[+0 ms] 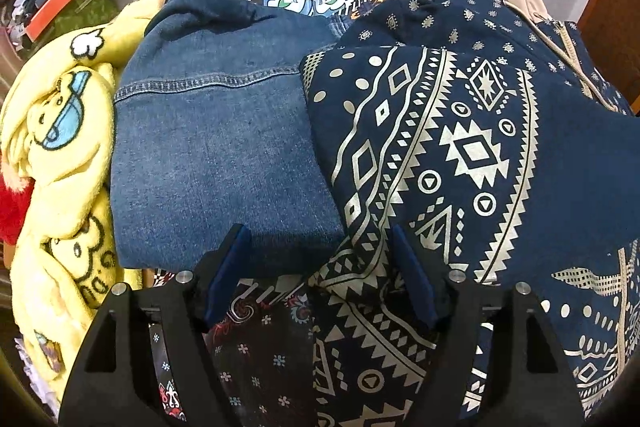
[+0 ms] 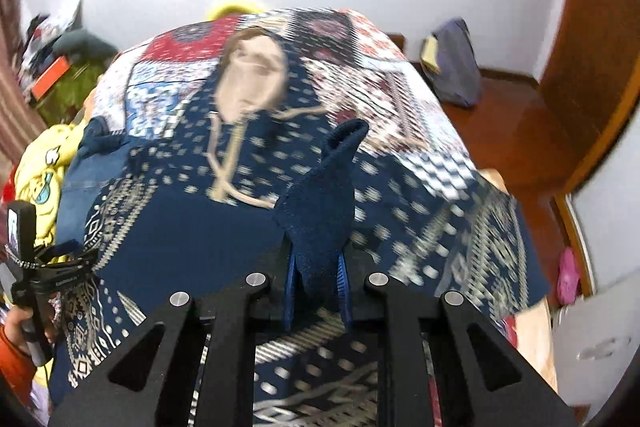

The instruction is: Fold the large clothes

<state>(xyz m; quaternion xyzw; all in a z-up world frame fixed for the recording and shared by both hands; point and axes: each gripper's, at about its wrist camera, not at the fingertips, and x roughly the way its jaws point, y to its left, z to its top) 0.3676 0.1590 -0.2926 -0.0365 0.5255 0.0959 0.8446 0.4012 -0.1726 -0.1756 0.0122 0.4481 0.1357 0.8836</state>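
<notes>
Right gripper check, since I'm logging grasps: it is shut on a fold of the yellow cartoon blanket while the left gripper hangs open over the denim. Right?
Not quite. The right gripper is shut on a fold of the navy patterned hoodie, not the yellow blanket, as the right wrist view shows. The left gripper does hang open by the denim garment.

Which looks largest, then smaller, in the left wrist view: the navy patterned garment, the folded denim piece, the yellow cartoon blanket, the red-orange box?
1. Navy patterned garment, though nearness to the camera enlarges it.
2. Folded denim piece.
3. Yellow cartoon blanket, partly cut off at the edge, so its rank below the denim is unsure.
4. Red-orange box, far and small.
</notes>
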